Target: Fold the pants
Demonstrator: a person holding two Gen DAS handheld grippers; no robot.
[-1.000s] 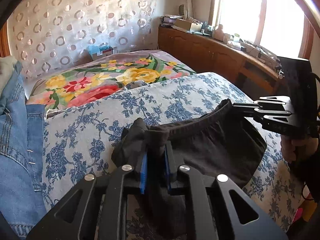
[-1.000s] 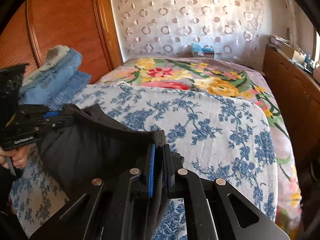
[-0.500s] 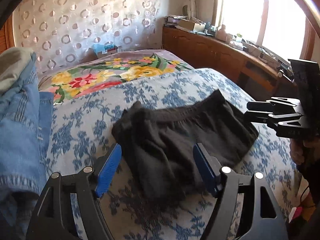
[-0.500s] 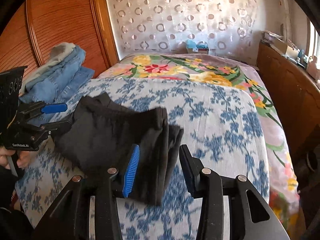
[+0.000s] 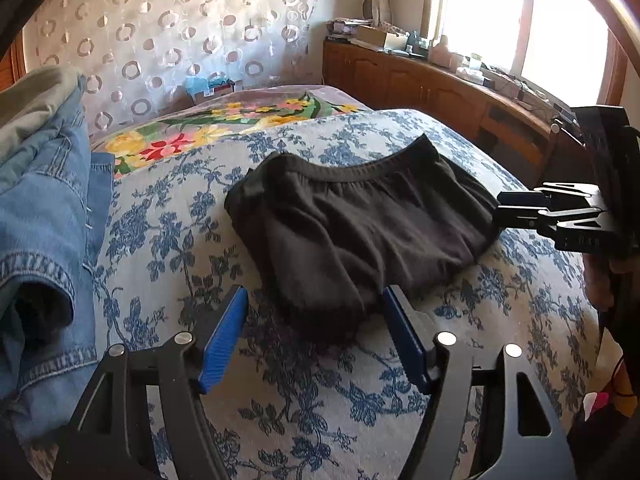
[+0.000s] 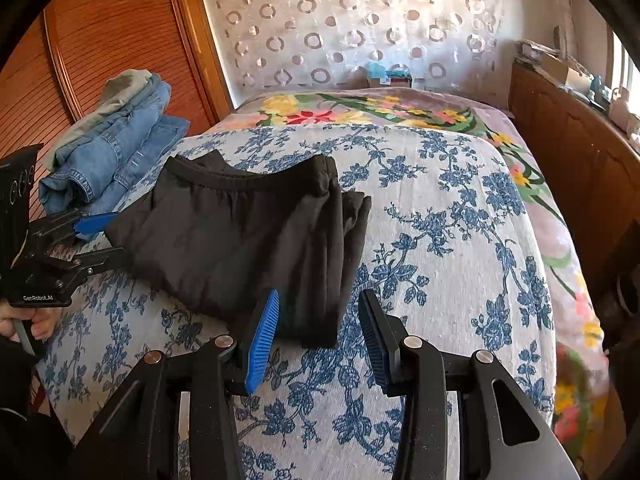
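both tongs are off the cloth now. left gripper stands wide, its blue pads apart on either side of the near left corner of the black pants, nothing pinched between them; its jaws have just sprung apart and eased in a touch. right gripper is parted about halfway, jaws just come apart too, and the near right corner of the pants lies just ahead of its blue left pad, not squeezed, so i've got hold of nothing with either hand.

the pants lie folded into a squat bundle on the blue-flowered bedspread, elastic waistband along the far edge, folded layers stacked at the right side, where the edges step out a little in my right view. they sit flat, a bit rumpled on the near left corner.

from my left camera the right gripper shows at the right edge, tips touching or just beside the bundle's right end; i can't tell which. from my right camera the left gripper shows at the left, one blue pad above and one black finger below the bundle's left edge, my hand on its handle.

stack of folded jeans sits to the far left, close beside the pants, against the wooden wardrobe door. further up the bed, a bright floral blanket.
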